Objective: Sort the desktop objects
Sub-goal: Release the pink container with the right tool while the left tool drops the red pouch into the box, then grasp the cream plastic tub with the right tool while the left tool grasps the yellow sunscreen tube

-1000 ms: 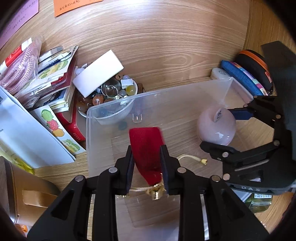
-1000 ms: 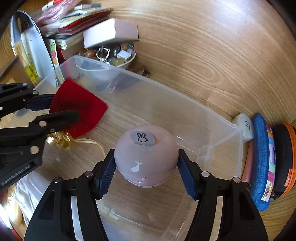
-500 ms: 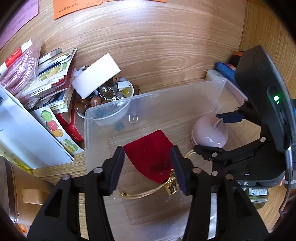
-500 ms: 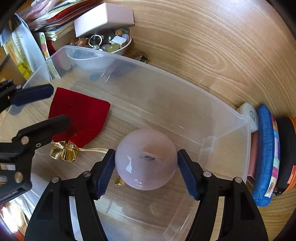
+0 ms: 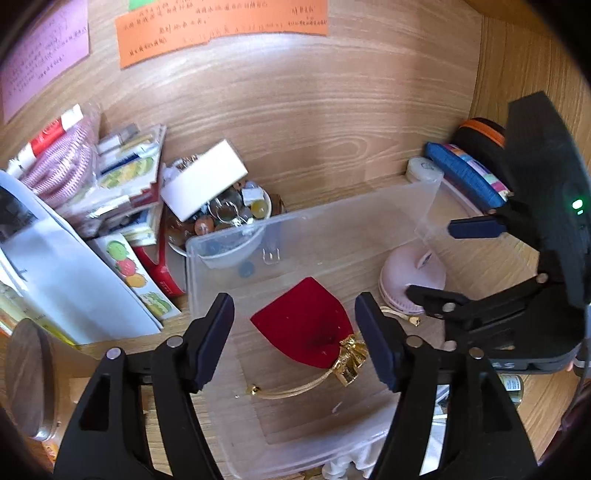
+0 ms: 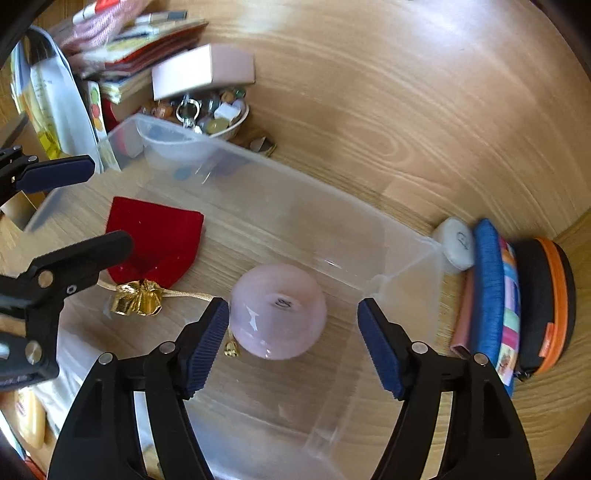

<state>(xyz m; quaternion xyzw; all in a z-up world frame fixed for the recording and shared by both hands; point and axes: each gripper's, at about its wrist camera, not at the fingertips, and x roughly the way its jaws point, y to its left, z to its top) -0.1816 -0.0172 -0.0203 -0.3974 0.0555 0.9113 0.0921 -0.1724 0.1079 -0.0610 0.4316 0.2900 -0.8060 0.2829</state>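
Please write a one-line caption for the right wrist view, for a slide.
Right gripper opening above a pink ball in the clear bin, beside a red pouch.

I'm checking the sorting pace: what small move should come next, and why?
Probably lift both clear of the clear plastic bin: the red velvet pouch and pink dome lie inside, and the opening left hand-held gripper and right hand-held gripper grip neither.

We note a light wood-grain bench (image 6: 388,92) that meets a back wall (image 5: 295,92) of the same wood. Taped to that wall are an orange paper note (image 5: 221,29) and a purple one (image 5: 40,70), both handwritten. Bright light glares off the grain.
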